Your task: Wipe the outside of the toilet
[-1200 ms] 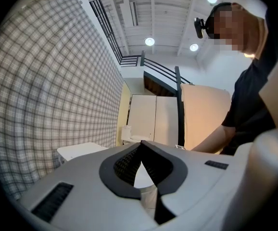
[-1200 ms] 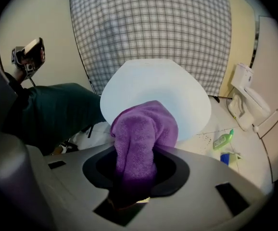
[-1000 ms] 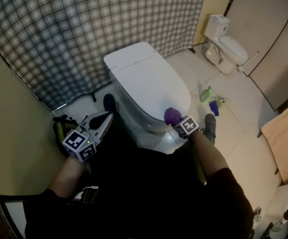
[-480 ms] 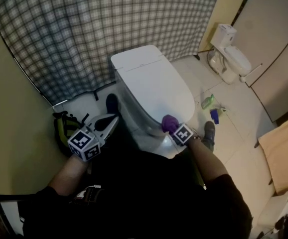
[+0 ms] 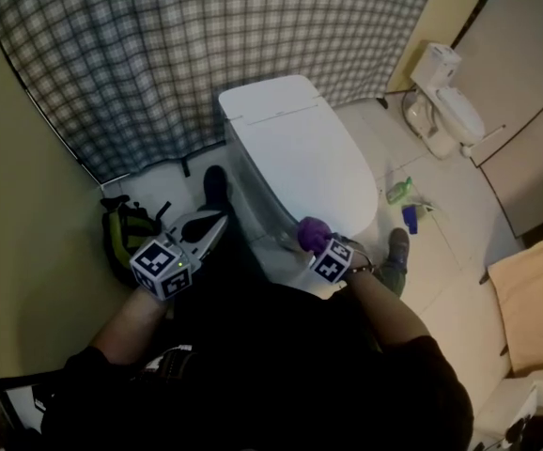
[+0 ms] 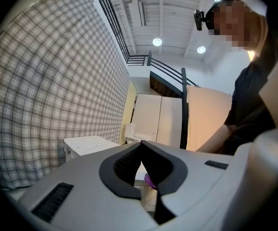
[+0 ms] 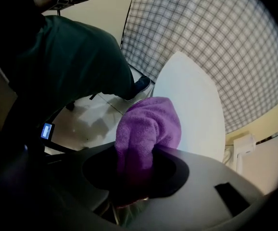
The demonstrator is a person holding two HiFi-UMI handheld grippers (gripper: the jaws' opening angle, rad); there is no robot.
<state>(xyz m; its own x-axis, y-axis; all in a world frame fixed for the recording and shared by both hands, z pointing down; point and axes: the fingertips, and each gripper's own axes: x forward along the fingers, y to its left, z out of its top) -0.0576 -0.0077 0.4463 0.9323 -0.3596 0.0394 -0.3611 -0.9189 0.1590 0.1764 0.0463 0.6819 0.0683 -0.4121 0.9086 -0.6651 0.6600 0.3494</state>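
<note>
Looking down on white toilet [image 5: 295, 153], lid shut, tank end toward plaid curtain [image 5: 187, 54]. Holding purple cloth [image 5: 311, 232] in rt gripper [image 5: 315, 245], jaws closed hard on it, w/ bunched end bulging out past tips. Cloth at front rim of toilet, toward person's left, just below lid edge. Touching bowl or only just beside it: can't tell. From rt gripper view: cloth in front of lid's long edge, w/ floor and dark trouser leg beyond.

Carrying lft gripper [image 5: 204, 225] low, beside toilet on left, apart from it, nose aimed roughly toward bowl. Jaws together at tips, nothing betw. them. In lft gripper view: only a sliver of purple beyond the pads, plus toilet tank and curtain.

Around feet: dark shoe [image 5: 215, 184] on floor betw. lft gripper and toilet base. Second shoe [image 5: 395, 248] on opp. side, near rt forearm. Green-black bag [image 5: 126, 228] on floor by beige wall, just beside lft gripper's marker cube.

On pale tiled floor [image 5: 441, 252] to right: green bottle [image 5: 399, 191] and small blue item [image 5: 410, 218], near each other, apart from toilet. Further off, top right: second toilet [image 5: 445, 101] by pale panel wall. At right edge: tan fabric [image 5: 535, 289].
</note>
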